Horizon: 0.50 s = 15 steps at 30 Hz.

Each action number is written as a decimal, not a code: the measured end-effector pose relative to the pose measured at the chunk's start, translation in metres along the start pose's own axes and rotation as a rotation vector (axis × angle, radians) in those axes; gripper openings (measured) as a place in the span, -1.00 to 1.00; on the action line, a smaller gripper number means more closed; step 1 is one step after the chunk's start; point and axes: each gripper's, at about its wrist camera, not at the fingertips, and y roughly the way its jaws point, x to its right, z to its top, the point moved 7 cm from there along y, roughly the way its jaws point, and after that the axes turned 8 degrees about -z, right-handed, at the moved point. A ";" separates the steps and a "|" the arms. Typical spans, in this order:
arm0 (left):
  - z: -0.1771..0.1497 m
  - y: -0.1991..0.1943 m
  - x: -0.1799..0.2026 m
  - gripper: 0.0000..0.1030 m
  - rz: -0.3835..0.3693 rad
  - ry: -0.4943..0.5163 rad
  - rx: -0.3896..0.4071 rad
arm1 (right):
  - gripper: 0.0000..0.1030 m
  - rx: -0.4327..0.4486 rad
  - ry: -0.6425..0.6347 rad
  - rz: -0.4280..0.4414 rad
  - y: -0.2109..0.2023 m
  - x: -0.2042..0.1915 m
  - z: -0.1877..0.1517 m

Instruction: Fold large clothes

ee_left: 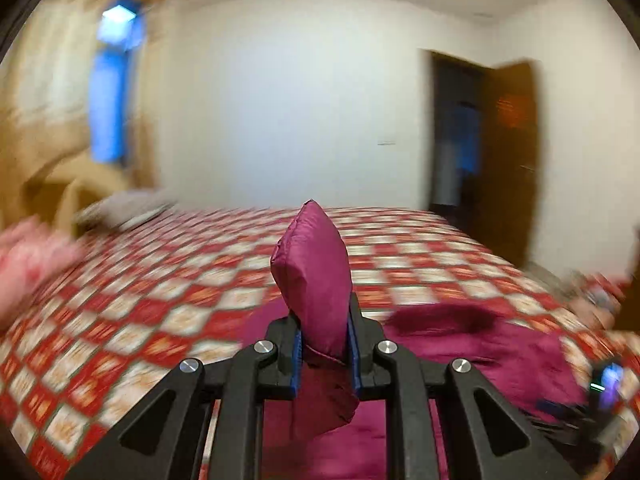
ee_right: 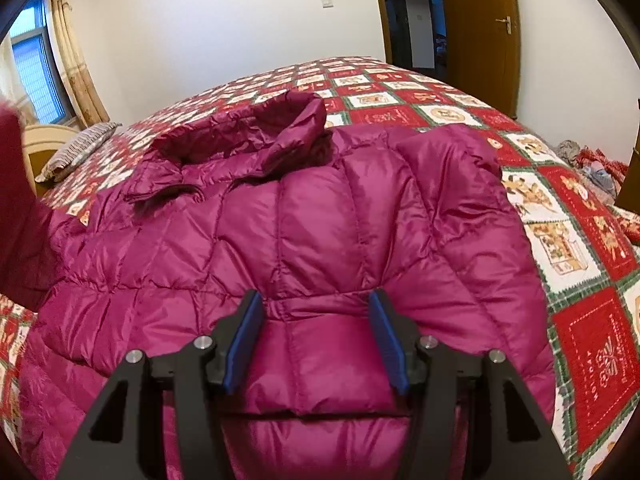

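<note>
The magenta puffer jacket (ee_right: 304,224) lies spread on the red checked bedspread (ee_right: 580,248), its collar at 12 o'clock toward the far edge of the bed. The left gripper (ee_left: 325,350) is clamped on a puffy fold of the jacket that pokes up between its blue pads. The right gripper (ee_right: 316,344) hovers half open over the jacket's waistband, gripping nothing.

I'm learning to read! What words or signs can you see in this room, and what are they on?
Door: a red sign near the top, too small to read.
Bedspread: red squares carry pale lettering, too small and bent to read.
Jacket: no words or label showing.
The left camera's view is too blurred to read anything.
</note>
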 end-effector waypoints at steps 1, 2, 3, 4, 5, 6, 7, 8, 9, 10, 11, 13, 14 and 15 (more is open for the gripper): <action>-0.002 0.003 0.033 -0.65 -0.065 0.042 -0.004 | 0.14 0.001 0.009 0.009 0.000 0.001 0.000; -0.005 0.007 0.053 -0.65 -0.101 0.068 -0.009 | 0.14 0.003 0.018 0.017 -0.001 0.002 0.000; -0.011 0.012 0.075 -0.65 -0.134 0.101 -0.019 | 0.14 0.004 0.025 0.024 -0.001 0.002 0.000; -0.018 0.016 0.090 -0.65 -0.152 0.124 -0.029 | 0.14 0.005 0.035 0.033 -0.002 0.003 0.000; -0.028 0.023 0.106 -0.65 -0.171 0.141 -0.053 | 0.14 0.007 0.050 0.044 -0.002 0.005 0.001; -0.037 0.029 0.115 -0.65 -0.183 0.144 -0.073 | 0.14 0.008 0.062 0.054 -0.002 0.006 0.001; -0.048 0.039 0.126 -0.65 -0.197 0.146 -0.105 | 0.14 0.008 0.073 0.063 -0.002 0.007 0.001; -0.058 0.046 0.134 -0.64 -0.198 0.154 -0.130 | 0.14 0.009 0.082 0.069 -0.003 0.008 0.001; -0.071 0.054 0.139 -0.63 -0.187 0.171 -0.156 | 0.14 0.010 0.086 0.073 -0.003 0.008 0.001; -0.085 0.063 0.142 -0.63 -0.173 0.188 -0.190 | 0.14 0.010 0.089 0.076 -0.003 0.008 0.001; -0.096 0.071 0.144 -0.62 -0.175 0.189 -0.225 | 0.14 0.011 0.092 0.080 -0.003 0.008 0.001; -0.119 0.086 0.146 -0.56 -0.194 0.160 -0.309 | 0.14 0.011 0.101 0.087 -0.004 0.008 0.001; -0.128 0.091 0.144 -0.51 -0.201 0.144 -0.343 | 0.14 0.012 0.105 0.092 -0.004 0.008 0.001; -0.133 0.094 0.145 -0.41 -0.206 0.135 -0.361 | 0.14 0.012 0.109 0.095 -0.004 0.009 0.001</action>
